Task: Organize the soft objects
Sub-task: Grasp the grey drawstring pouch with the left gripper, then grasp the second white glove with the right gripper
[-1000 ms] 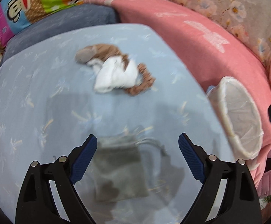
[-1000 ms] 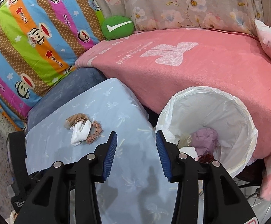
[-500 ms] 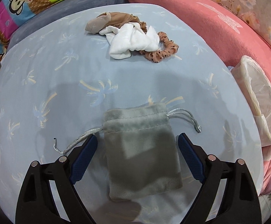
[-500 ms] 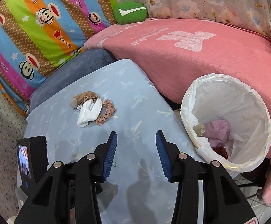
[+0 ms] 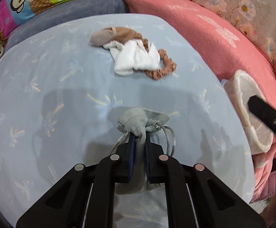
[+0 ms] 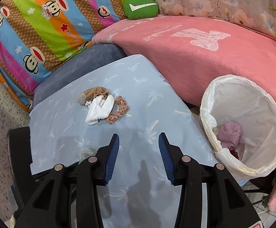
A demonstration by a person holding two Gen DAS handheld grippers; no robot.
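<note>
My left gripper (image 5: 139, 138) is shut on a grey drawstring pouch (image 5: 141, 121), which bunches up between the blue pads over the pale blue table cover (image 5: 43, 95); its silver cords (image 5: 168, 138) hang to the right. Farther back lies a pile: a tan stocking (image 5: 117, 35), a white sock (image 5: 136, 58) and a brown scrunchie (image 5: 162, 68). In the right wrist view the same stocking (image 6: 93, 94), white sock (image 6: 100, 110) and scrunchie (image 6: 119, 110) lie ahead of my right gripper (image 6: 139, 146), which is open and holds nothing. A bit of the pouch (image 6: 86, 151) shows at its left.
A white-lined bin (image 6: 242, 125) stands at the table's right edge, with purple cloth (image 6: 230, 134) inside. A pink blanket (image 6: 214, 53) covers the sofa behind, with a striped cartoon pillow (image 6: 43, 24) and a green cushion (image 6: 140, 7). The left gripper's body (image 6: 19, 152) shows at left.
My left gripper has shut on the grey pouch, which lay flat between open fingers before and is now bunched up. The right gripper has come a little closer to the table, still open.
</note>
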